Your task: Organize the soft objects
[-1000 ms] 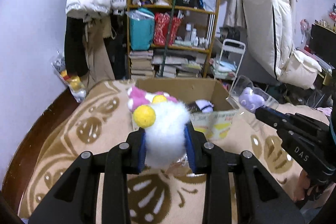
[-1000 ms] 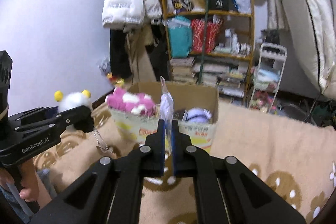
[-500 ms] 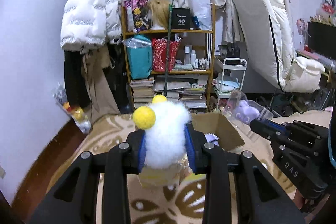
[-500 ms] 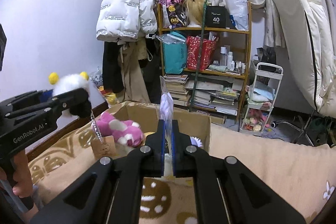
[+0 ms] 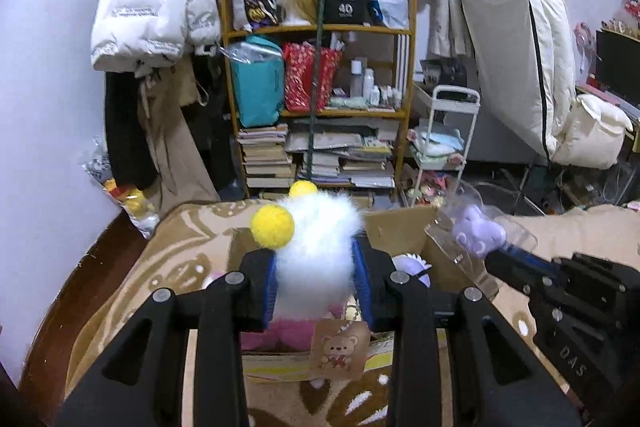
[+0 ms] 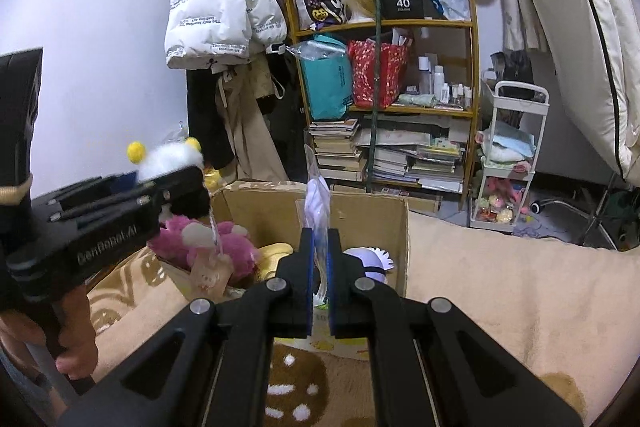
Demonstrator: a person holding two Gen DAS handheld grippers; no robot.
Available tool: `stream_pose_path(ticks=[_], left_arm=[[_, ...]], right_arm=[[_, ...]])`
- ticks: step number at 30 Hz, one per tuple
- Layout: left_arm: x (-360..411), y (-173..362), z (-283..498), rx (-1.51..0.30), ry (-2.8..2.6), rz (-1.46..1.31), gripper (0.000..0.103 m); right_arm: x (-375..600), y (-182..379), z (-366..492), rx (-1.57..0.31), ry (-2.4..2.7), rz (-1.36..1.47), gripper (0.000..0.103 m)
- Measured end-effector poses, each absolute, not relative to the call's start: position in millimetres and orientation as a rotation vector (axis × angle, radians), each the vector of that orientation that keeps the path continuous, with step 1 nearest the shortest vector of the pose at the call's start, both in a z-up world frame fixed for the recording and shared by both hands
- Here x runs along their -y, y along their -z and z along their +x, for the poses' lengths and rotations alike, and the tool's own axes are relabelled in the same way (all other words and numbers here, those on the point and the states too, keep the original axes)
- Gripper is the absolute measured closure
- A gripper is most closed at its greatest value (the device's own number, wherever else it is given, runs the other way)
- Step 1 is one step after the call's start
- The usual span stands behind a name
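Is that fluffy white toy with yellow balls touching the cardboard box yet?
Apart. The right wrist view shows the white fluffy toy, gripped in the left tongs, held above the cardboard box, with only its tag dangling lower.

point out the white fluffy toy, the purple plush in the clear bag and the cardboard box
white fluffy toy (image 5: pixel 318 251), left wrist view, its body
purple plush (image 5: pixel 476 233), left wrist view, its middle
cardboard box (image 6: pixel 366 217), right wrist view, inner back wall
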State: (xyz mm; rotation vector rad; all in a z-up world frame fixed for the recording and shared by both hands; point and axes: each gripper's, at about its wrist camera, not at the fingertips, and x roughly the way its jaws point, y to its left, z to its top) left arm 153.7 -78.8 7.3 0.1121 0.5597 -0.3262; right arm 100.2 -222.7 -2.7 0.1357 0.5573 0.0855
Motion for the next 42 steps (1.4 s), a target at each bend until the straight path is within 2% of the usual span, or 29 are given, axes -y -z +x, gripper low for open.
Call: stream_pose_path(ticks=[9,12,17,21,23,25,29,32,34,39,42], left_arm=[[96,21,168,-0.653,0.361,0.133,0.067],[97,25,170,-0.663,0.341,0.138,0.044],[87,23,169,-0.677,0.33,0.104,0.039],[78,16,162,-0.663,0.302,0.095,0.031],[72,12,157,-0.655,0.283,0.1,0.027],[67,8,154,-0.656,0.255,0.099,0.021],[57,1,145,-0.653,0.24,0.093,0.02],[48,-4,135,-0.649,0.219,0.088,0.02],[43,-8,126,-0.644,0.216,0.09,0.02],[32,-25,95,-0.593,0.186,0.141,0.018],[24,-35,76,-0.554,0.171,0.144,0.011]], right_arm=[[231,32,117,-0.617,-0.134,0.184,0.096],[231,36,119,-0.632,-0.158,0.198,0.095],[231,34,116,-0.622,-0.156,0.202,0.094],[231,30,112,-0.622,-0.147,0.192,0.092],[231,26,107,-0.618,-0.137,0.187,0.081],[232,21,102,-0.605,-0.126,0.19,0.057],[235,10,90,-0.574,-0.114,0.2,0.046],[235,1,78,-0.55,-0.1,0.195,0.027],[236,-7,69,-0.525,-0.09,0.192,0.011],[235,-24,51,-0.499,-0.085,0.186,0.0],[232,-34,36,-0.476,-0.077,0.161,0.0]])
